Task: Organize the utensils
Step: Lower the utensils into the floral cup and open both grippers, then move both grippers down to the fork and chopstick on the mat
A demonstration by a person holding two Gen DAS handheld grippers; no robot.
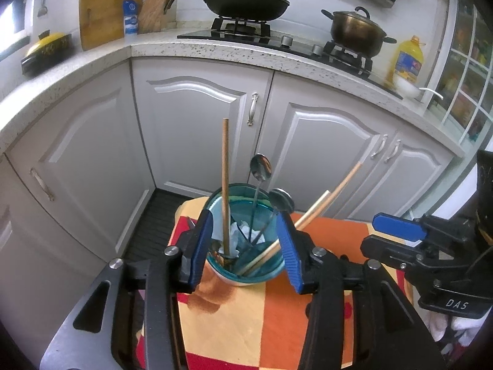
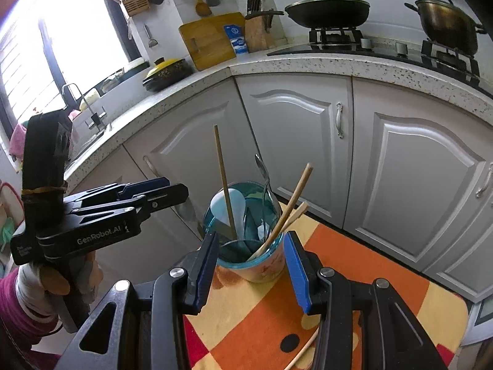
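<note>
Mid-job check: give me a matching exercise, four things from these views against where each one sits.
Things:
1. black lidded wok
2. metal spoon
3. yellow oil bottle
4. loose pale chopstick

Places:
A. flat on the orange patterned cloth
B. at the counter's right end
C. on a stove burner
D. standing in the blue glass cup

Pairs: 1-C, 2-D, 3-B, 4-A
</note>
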